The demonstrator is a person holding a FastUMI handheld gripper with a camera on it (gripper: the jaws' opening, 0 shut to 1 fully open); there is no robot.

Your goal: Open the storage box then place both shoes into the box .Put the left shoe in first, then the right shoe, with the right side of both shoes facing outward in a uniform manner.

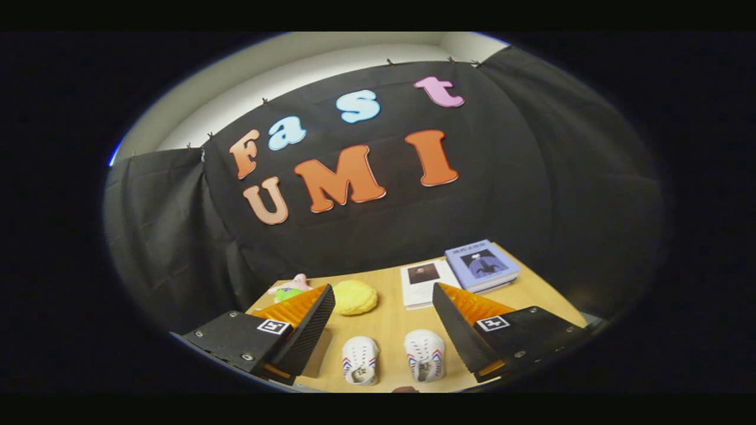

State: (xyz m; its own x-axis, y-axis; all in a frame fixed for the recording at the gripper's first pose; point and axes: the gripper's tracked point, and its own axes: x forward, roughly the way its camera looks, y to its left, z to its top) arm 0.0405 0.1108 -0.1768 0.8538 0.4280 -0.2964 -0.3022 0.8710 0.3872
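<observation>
While the gripper (384, 321) hangs wide open above both shoes (361, 360) by the table's (390, 321) near edge, grabbing one before opening the box risks breaking the order.

My fingers (384, 307) stand wide apart over the table, gripping nothing; their inner faces are ribbed and matt, and the housings behind them look like dull hard plastic with small shiny screw heads. The pale wooden table (390, 324) has a smooth, faintly satin top. Between my fingers stand two small white shoes (393, 359) with red and blue stripes, their uppers smooth and slightly glossy. The round yellow bun-shaped toy (354, 297) has a soft, bumpy surface. The pink and green plush toy (288, 288) looks like fuzzy cloth. The white book (424, 283) and blue book (481, 264) have smooth paper covers.
</observation>
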